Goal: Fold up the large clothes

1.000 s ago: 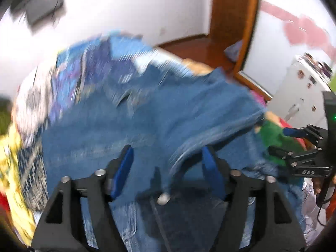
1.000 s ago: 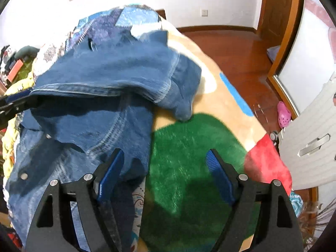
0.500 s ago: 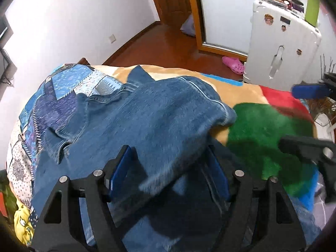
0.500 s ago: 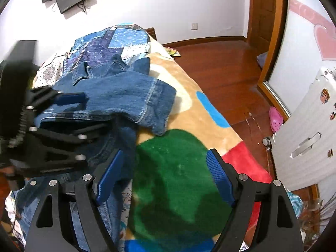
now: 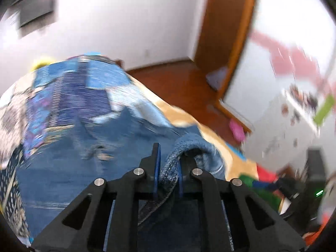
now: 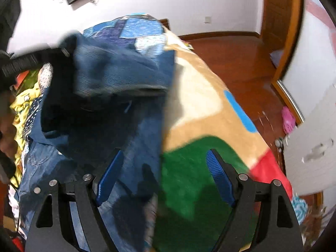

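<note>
Bedroom | our left claw (image 5: 167, 168) closing on blue denim jacket's (image 5: 88, 168) rolled hem, garment stretching away beyond | right claw (image 6: 161, 168) spread wide, empty, beside its edge

Motion blur smears most of the left wrist view: the patchwork quilt (image 5: 69, 96) on the bed shows only streaks of blue and purple, and the white cabinet (image 5: 294, 126) at far right is too smeared to make out its stickers. The left claw (image 5: 168, 168) hides the part of the denim jacket (image 5: 189, 147) its pads are closing on. The right claw (image 5: 310, 180) at the right edge is blurred and partly cut off. In the right wrist view, the jacket's raised fold (image 6: 117, 67) is blurred, and the lower edge crops the jacket.
</note>
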The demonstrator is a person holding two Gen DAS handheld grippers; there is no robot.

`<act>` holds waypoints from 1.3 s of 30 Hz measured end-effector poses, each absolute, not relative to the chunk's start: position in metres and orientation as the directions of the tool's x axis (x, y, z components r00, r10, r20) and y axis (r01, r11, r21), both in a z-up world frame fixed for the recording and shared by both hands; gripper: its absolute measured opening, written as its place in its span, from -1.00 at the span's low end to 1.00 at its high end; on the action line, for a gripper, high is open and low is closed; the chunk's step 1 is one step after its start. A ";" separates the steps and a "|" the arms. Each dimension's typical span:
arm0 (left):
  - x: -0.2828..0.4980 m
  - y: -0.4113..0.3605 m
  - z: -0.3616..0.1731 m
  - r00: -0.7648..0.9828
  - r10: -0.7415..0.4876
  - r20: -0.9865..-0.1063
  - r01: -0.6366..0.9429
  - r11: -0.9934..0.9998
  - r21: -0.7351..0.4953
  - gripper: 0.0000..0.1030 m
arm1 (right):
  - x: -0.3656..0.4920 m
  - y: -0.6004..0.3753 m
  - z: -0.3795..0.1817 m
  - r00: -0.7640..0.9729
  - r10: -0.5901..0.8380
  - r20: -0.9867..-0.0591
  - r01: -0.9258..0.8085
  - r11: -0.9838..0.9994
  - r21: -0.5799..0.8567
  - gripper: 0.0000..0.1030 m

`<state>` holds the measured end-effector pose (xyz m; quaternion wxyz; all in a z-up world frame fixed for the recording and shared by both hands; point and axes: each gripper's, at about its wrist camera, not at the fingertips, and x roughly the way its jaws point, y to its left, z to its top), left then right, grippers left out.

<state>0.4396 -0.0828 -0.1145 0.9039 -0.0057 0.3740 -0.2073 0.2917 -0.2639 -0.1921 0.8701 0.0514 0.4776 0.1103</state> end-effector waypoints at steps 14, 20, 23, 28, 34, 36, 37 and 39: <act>0.383 0.149 -0.178 0.635 -0.032 -0.772 -0.079 0.991 -0.106 -0.78 | 0.318 -0.269 -0.224 0.438 0.185 -0.880 -0.127 0.982 0.143 0.60; 0.365 0.172 -0.215 0.546 -0.090 -0.833 -0.098 0.981 -0.169 -0.77 | 0.293 -0.272 -0.210 0.444 0.123 -0.887 -0.078 0.992 0.098 0.60; 0.368 0.168 -0.211 0.550 -0.176 -0.817 -0.066 0.966 -0.252 -0.50 | 0.281 -0.268 -0.197 0.469 0.125 -0.874 -0.100 0.991 0.088 0.64; 0.386 0.159 -0.201 0.569 -0.305 -0.764 -0.038 0.918 -0.395 0.09 | 0.265 -0.251 -0.182 0.495 0.143 -0.857 -0.138 0.987 0.084 0.64; 0.441 0.159 -0.226 0.515 -0.284 -0.809 -0.106 0.915 -0.389 0.09 | 0.265 -0.228 -0.202 0.441 0.145 -0.885 -0.196 0.979 0.063 0.64; 0.458 0.162 -0.235 0.508 -0.226 -0.831 -0.133 0.933 -0.335 0.09 | 0.271 -0.223 -0.214 0.412 0.126 -0.903 -0.204 0.978 0.043 0.64; 0.462 0.163 -0.236 0.513 -0.216 -0.831 -0.139 0.934 -0.328 0.09 | 0.272 -0.222 -0.218 0.403 0.111 -0.908 -0.206 0.978 0.029 0.64; 0.470 0.165 -0.233 0.545 -0.212 -0.811 -0.138 0.932 -0.336 0.09 | 0.278 -0.220 -0.225 0.398 0.073 -0.914 -0.209 0.978 -0.012 0.64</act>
